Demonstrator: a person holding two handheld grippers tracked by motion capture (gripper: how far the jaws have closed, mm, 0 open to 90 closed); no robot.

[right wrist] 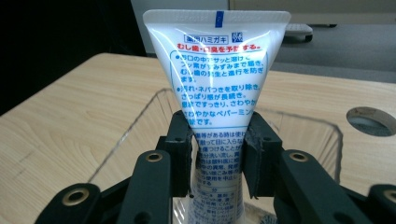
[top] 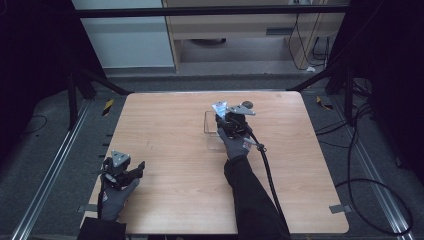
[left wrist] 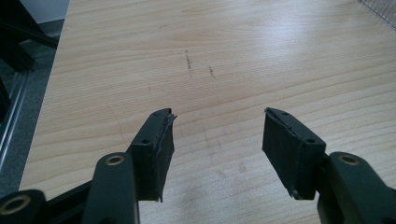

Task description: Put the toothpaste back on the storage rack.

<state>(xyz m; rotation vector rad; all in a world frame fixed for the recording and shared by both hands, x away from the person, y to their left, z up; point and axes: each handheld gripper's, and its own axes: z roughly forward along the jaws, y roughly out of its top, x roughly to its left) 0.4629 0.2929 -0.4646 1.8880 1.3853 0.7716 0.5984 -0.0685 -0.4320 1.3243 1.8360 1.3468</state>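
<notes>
Toothpaste tube (right wrist: 215, 88) is clamped upright in your right gripper (right wrist: 215, 154), jaws pinching its lower body, crimped end up, right over the clear plastic bin (right wrist: 327, 135). Your left gripper (left wrist: 217, 140) sits nearest you at the desk's (top: 175, 130) front left corner, jaws spread wide, nothing between them, bare wood ahead. Further out, mid-desk, your right gripper (top: 231, 121) hangs at the bin (top: 210, 131). Step looks like either lowering the tube into the bin or lifting it out; can't tell which. If placing: go straight down, keep clear of the bin walls, release only once the cap end is supported. Bin contents: the tube's lower end reaches in; can't make out anything else inside.
</notes>
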